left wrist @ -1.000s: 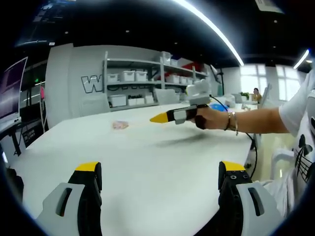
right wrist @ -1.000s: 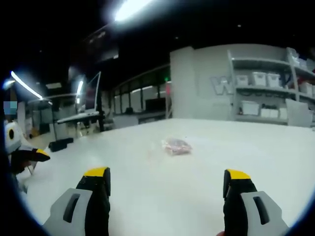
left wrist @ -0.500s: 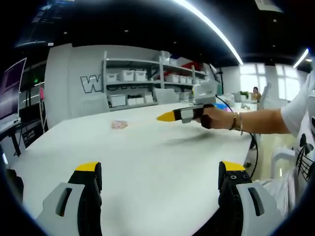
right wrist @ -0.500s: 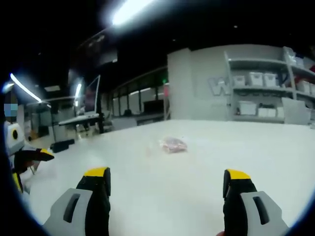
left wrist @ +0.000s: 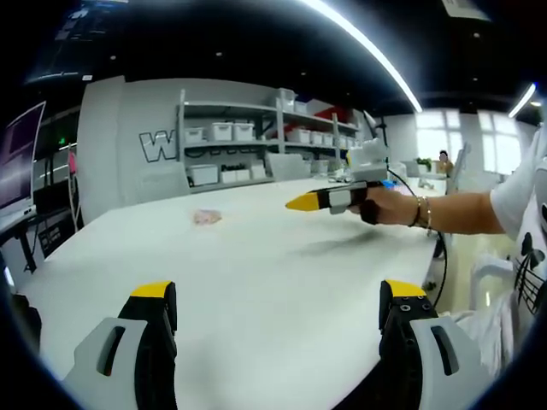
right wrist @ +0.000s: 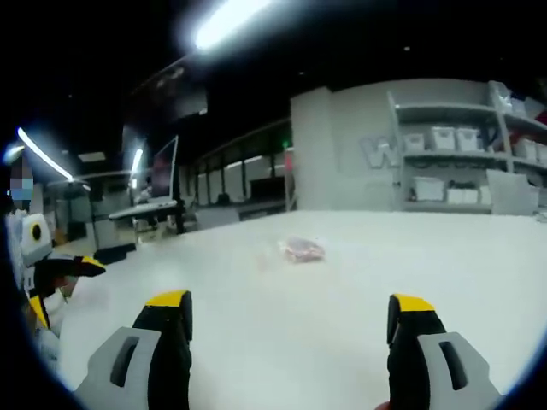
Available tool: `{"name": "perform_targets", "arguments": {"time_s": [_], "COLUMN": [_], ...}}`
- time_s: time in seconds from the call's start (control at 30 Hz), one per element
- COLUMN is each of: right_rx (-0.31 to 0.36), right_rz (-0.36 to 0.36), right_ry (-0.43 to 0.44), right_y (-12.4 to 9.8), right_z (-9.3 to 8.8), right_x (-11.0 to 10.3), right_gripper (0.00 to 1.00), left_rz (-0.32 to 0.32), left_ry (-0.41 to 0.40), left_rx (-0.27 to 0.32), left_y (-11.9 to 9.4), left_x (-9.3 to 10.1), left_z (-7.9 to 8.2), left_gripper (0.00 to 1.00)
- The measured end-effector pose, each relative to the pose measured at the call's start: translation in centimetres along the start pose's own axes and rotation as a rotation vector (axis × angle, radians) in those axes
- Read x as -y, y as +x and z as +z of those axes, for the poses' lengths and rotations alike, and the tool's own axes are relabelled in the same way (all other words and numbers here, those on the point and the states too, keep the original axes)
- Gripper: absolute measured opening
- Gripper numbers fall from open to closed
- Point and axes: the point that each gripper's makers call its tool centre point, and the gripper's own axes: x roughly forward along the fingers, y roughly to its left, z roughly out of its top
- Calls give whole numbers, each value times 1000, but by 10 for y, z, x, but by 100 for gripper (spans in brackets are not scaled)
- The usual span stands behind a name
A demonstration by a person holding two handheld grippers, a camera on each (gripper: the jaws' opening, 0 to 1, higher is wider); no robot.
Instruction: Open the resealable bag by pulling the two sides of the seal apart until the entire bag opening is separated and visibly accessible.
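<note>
Two grippers up, neither one at the bag yet. Left gripper [left wrist: 278, 312] has its jaws spread wide w/ nothing between them, hovering low over the near part of the white table [left wrist: 256, 265]. Right gripper [right wrist: 291, 329] is the same: jaws wide apart, nothing held, pointed straight at the bag.

Resealable bag [right wrist: 301, 250] lies flat on the table, well out ahead of the right gripper, pinkish contents inside. In the left gripper view it's a small pale patch [left wrist: 208, 218] far across the table, in front of the shelving [left wrist: 256, 141] w/ white bins. Too small and blurred to tell how the seal lies, but nothing has touched it, so I'd say it's shut.

What changed over the last sec: in the left gripper view the right gripper [left wrist: 301, 202], held in the person's hand [left wrist: 380, 207], has slid rightwards and a bit back from the bag, while the left one's view hasn't budged. In the right gripper view the bag sits about where it did and the left gripper [right wrist: 73, 266] at the left edge shows a little more.

Meaning for the task: no progress on the seal so far, approx. zero done. Looks like positioning only. Both grippers need to close the gap to the bag and each pinch one lip before any pulling apart.
</note>
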Motion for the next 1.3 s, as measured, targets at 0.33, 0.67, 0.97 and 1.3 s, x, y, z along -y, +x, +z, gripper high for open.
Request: {"name": "perform_targets", "arguments": {"time_s": [0.33, 0.67, 0.97, 1.3], "right_rx": [22, 55, 82, 121], "right_rz": [-3, -17, -32, -42], "right_ry": [12, 45, 41, 41], "right_y": [-21, -41, -64, -85], "right_z": [1, 0, 3, 6], "right_x": [3, 10, 16, 16], "right_gripper": [96, 95, 95, 95], "left_rz": [-1, -4, -10, -13], "left_ry": [1, 4, 5, 6], "left_rx": [-1, 0, -2, 3], "left_y": [0, 0, 1, 1], "left_x": [1, 4, 6, 8], "left_z": [0, 1, 0, 2], "left_gripper": [97, 97, 97, 97]}}
